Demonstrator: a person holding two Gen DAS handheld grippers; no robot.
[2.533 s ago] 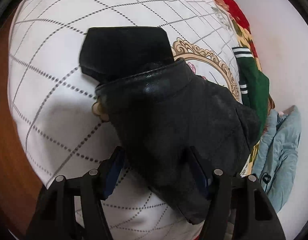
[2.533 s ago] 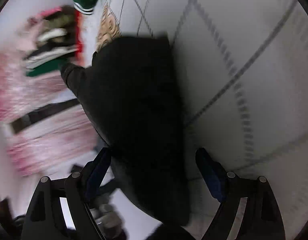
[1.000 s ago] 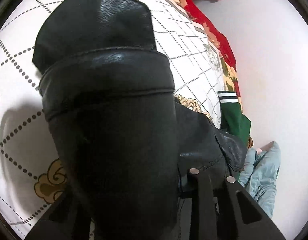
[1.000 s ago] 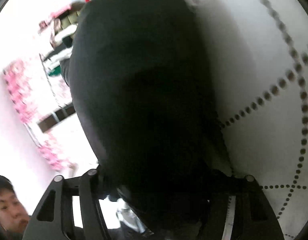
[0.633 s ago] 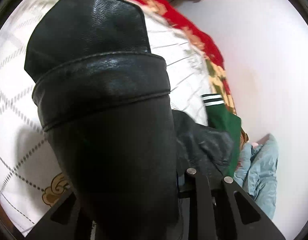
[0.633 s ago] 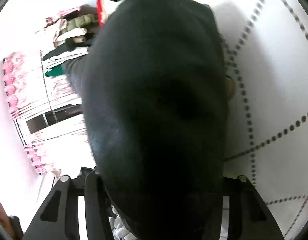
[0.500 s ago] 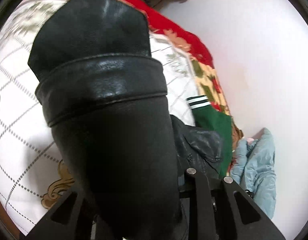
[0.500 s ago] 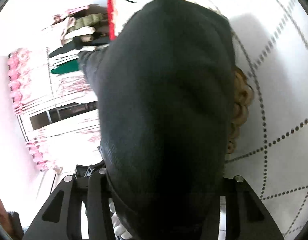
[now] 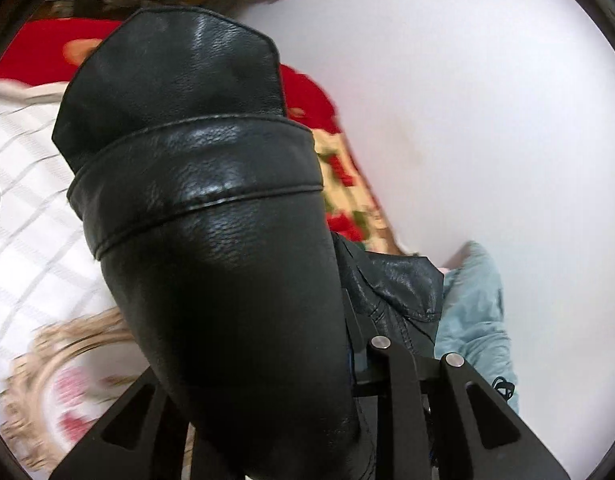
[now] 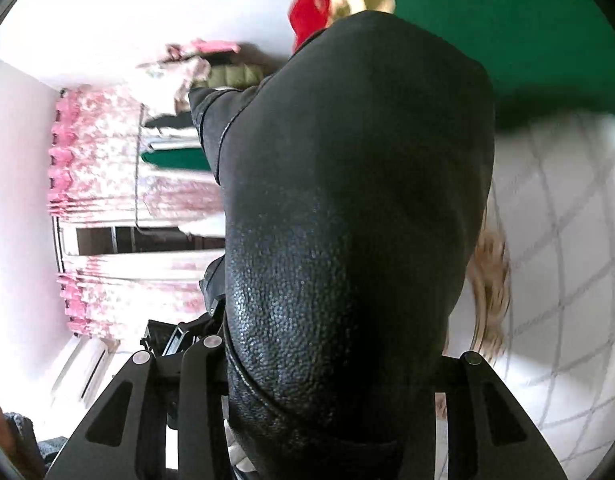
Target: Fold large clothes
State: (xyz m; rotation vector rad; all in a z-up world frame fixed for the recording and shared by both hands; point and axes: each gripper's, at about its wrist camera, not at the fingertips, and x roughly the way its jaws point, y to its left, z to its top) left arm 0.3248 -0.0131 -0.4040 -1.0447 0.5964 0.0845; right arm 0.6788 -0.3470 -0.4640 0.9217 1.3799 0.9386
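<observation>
A black leather jacket [image 9: 211, 240] fills the left wrist view, its stitched hem band bulging up over my left gripper [image 9: 267, 392], which is shut on it. The fingers are mostly hidden under the leather. In the right wrist view the same jacket [image 10: 347, 220] drapes over my right gripper [image 10: 327, 392], which is shut on it, with the tips hidden. Both grippers hold the jacket lifted above the white quilted bed cover [image 9: 31, 216], which also shows in the right wrist view [image 10: 567, 240].
A light blue garment [image 9: 475, 312] lies against the white wall at the right. A red floral blanket edge [image 9: 335, 152] runs along the bed. A green garment [image 10: 507, 32] is close ahead in the right wrist view. Pink curtains [image 10: 91, 184] and hanging clothes are at left.
Both grippers closed on the jacket and lifted it off the bed cover. Both have swung toward the red blanket edge and the green garment, and the views blur.
</observation>
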